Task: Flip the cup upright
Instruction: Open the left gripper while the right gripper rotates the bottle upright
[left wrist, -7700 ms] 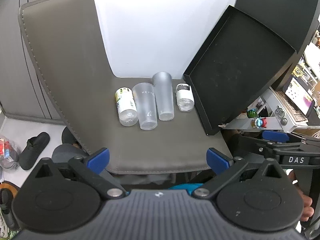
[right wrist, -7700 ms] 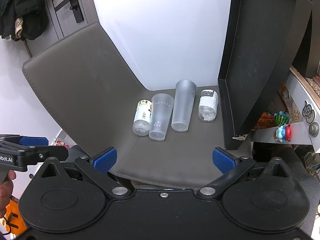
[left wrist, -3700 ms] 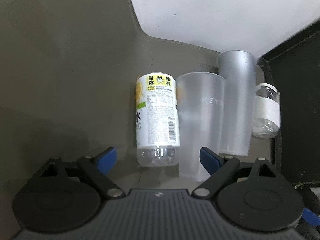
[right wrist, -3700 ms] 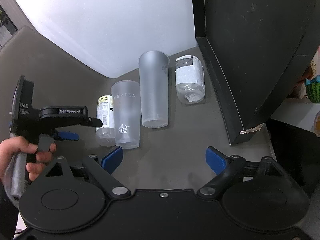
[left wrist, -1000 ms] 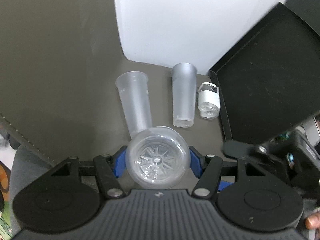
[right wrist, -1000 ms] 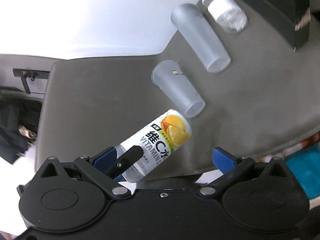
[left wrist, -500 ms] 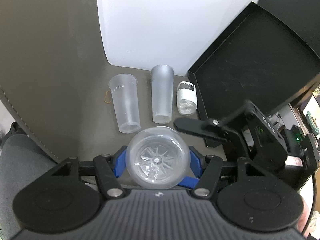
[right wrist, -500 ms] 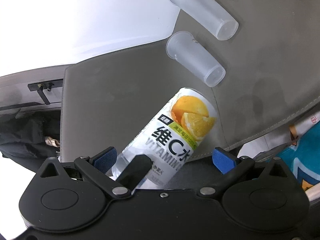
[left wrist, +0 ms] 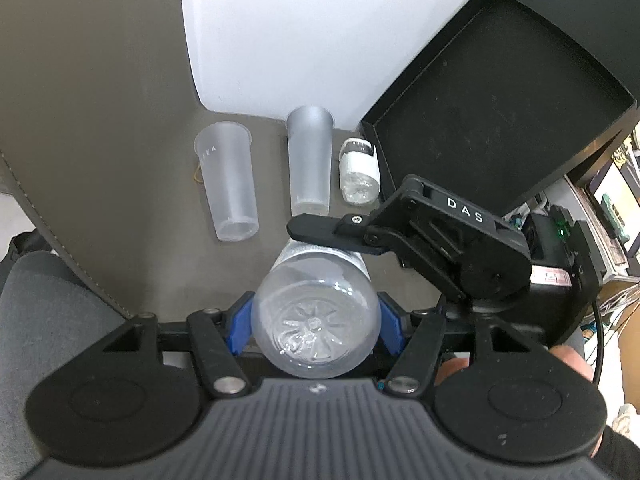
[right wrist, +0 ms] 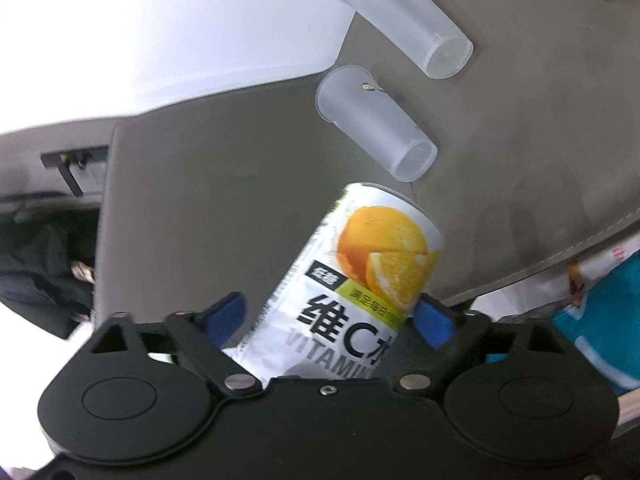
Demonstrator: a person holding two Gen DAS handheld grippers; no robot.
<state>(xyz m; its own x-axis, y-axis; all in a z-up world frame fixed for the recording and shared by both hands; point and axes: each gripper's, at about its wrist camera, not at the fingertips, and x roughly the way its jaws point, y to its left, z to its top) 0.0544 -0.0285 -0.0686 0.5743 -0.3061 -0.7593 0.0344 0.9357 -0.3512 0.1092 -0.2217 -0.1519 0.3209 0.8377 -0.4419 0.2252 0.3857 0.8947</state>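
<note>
My left gripper (left wrist: 316,322) is shut on a clear vitamin drink bottle (left wrist: 316,320), its base facing the camera, held above the grey mat (left wrist: 100,140). My right gripper (right wrist: 332,320) straddles the same bottle (right wrist: 360,280) around its orange-printed label; the right pad touches it, the left shows a gap. The right gripper's finger (left wrist: 320,230) lies across the bottle's far end. Two frosted cups lie on their sides on the mat: a clear one (left wrist: 228,180) at left and a greyer one (left wrist: 310,166) beside it.
A small white-labelled bottle (left wrist: 359,172) lies right of the cups, against a tilted black tray (left wrist: 500,100). A white wall stands behind the mat. The mat's stitched edge (left wrist: 60,240) runs at the left. Shelves with clutter (left wrist: 608,200) are at far right.
The right gripper has moved in over the bottle held by my left gripper and its jaws have narrowed around the label. The bottle has tilted slightly.
</note>
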